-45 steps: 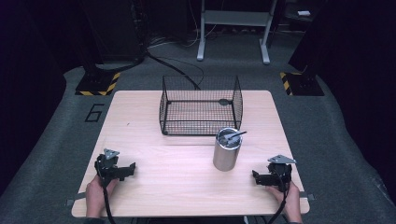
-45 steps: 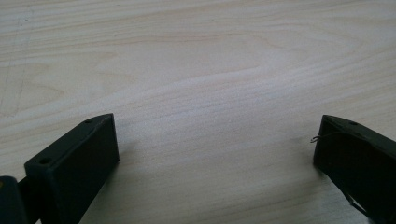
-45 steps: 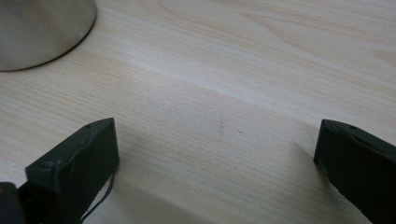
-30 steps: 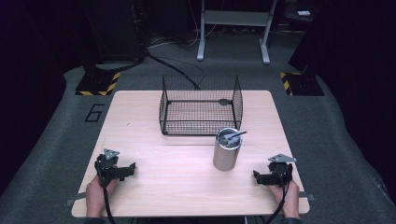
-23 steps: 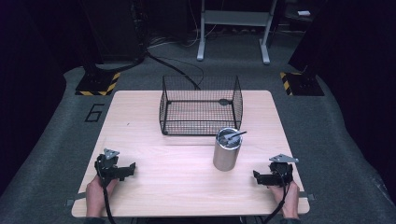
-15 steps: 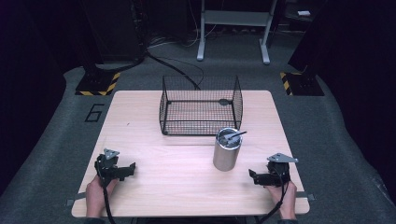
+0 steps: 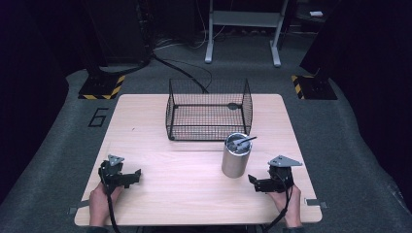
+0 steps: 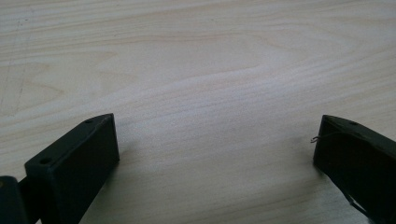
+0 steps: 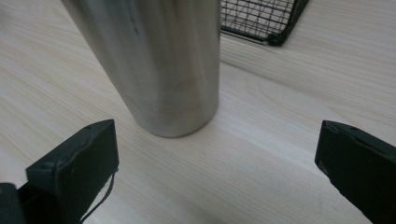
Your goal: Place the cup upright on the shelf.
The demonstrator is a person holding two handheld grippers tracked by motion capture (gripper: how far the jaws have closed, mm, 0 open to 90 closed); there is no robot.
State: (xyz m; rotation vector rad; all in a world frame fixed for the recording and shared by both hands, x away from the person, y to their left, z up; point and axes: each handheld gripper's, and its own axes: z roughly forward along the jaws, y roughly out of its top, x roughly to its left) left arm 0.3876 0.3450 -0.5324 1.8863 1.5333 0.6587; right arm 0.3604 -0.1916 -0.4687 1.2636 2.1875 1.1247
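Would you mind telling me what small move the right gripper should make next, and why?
Probably ease the right gripper forward toward the steel cup: its jaws stand open, aimed at the cup's base but short of it, touching nothing.

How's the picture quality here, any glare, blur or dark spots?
High view: table evenly lit, surroundings very dark, slightly soft. Right gripper view: metal cup shows soft sheen streaks, no harsh glare; near jaws blurred. Left gripper view: wood grain sharp, faint shadow under jaws.
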